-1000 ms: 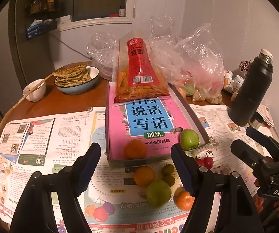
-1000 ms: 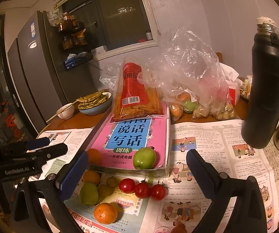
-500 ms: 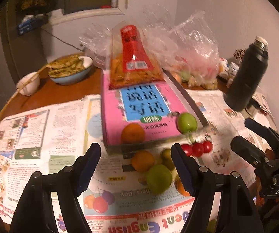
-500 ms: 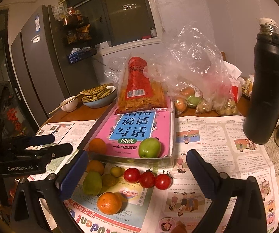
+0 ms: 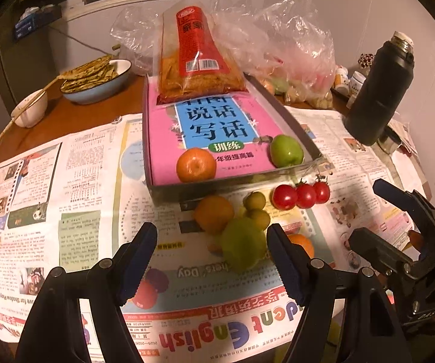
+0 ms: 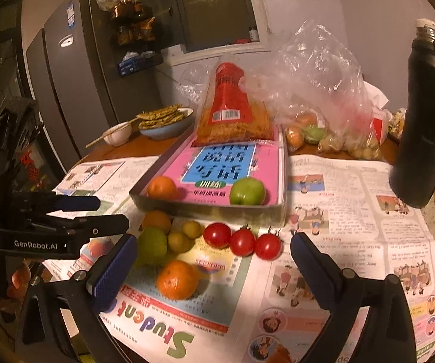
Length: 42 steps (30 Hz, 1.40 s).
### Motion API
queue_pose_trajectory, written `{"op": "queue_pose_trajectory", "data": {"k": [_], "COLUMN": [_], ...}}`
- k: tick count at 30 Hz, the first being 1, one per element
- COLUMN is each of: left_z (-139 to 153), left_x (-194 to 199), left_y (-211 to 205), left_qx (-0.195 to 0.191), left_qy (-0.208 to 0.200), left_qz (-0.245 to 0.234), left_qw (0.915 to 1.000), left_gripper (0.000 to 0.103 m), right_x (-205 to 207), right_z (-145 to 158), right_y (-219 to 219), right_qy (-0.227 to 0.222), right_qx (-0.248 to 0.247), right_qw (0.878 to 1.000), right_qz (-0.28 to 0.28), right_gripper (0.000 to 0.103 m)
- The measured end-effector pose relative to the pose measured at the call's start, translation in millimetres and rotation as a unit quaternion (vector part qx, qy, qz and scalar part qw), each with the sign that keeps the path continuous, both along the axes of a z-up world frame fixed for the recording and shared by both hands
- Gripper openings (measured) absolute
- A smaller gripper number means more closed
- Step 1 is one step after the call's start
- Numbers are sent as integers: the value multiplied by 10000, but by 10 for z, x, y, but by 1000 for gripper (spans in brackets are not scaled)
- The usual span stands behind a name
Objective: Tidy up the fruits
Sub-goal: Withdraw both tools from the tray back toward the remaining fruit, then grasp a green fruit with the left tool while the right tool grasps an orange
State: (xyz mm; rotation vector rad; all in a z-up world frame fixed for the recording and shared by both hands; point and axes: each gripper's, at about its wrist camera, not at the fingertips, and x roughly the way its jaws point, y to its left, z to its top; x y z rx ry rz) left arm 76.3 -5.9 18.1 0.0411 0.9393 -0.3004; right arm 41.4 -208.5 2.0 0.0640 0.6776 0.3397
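Newsprint (image 6: 338,211) reads "Student"; left tongs (image 6: 111,213) read "GenRobot.AI".

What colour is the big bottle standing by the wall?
The bottle is black with a pale top, clearest in the right wrist view.

Newspaper (image 5: 90,181) spread over counter (image 5: 75,115), under both views. Black flask (image 6: 426,121) upright, far right ahead. Snack bag (image 5: 199,57) straight ahead, leaning against clear plastic bags (image 5: 281,39). Bowl of flatbread (image 5: 96,78) ahead left, small white bowl with chopsticks (image 5: 29,109) beside it. Fridge (image 6: 75,81) far left.
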Motion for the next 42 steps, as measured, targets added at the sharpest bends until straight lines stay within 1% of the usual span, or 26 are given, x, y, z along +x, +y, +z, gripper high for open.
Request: {"op": "queue_pose_trajectory", "data": {"k": [6,10,15,18,21,23,26,27,28,29,30,31,32,34,36,38,39,41,42], "left_z": [-47,-112,-205,-268,-304,-336,-364,-373,-379,-381,-386,-390,-394,-409,-433,-453,-466,-493,-503], "left_x": [-40,-27,2,27,47,75,101,105,110,116,123,130,133,142,150,148,151,164,170], "left_y": [-23,-50,-110,-140,-159,-162,-157,-159,-162,-165,-173,-184,-196,-230,-258,-298,-317,-346,-357], "left_qx": [71,17,-48,-53,-45,-46,-93,-99,-105,-126,-131,-123,-110,-94,-101,-72,-59,-44,-61], "left_qy": [67,200,353,444,467,523,572,573,578,569,562,548,536,546,583,594,605,635,652], "left_qz": [-52,-124,-137,-123,-124,-79,-76,-83,-84,-82,-96,-96,-110,-176,-211,-267,-284,-303,-316], "left_qw": [9999,9997,9993,9989,9988,9986,9983,9983,9982,9983,9983,9984,9984,9983,9980,9978,9977,9975,9974], "left_gripper": [76,76,76,76,76,76,76,76,76,76,76,74,70,64,62,55,54,46,45], "right_x": [-33,-33,2,20,47,59,78,88,92,98,84,76,63,44,44,57,67,95,107], "right_z": [-102,-173,-383,-479,-535,-560,-617,-645,-674,-701,-703,-706,-702,-701,-700,-695,-693,-690,-686], "right_y": [68,167,316,391,453,497,578,597,609,614,622,629,635,623,589,518,480,386,352], "right_qy": [129,191,386,443,446,429,390,406,427,441,331,317,280,262,266,302,320,377,397], "right_qx": [-48,-228,-430,-483,-536,-572,-751,-776,-786,-812,-880,-895,-915,-926,-926,-911,-877,-777,-743], "right_qw": [9998,9993,9977,9971,9967,9964,9953,9949,9948,9946,9946,9942,9938,9935,9936,9942,9946,9957,9961], "right_qz": [131,245,365,381,406,445,476,492,494,463,450,506,559,611,597,491,448,328,280], "right_gripper": [102,102,101,97,92,86,71,69,62,59,53,47,42,42,42,42,42,42,42]}}
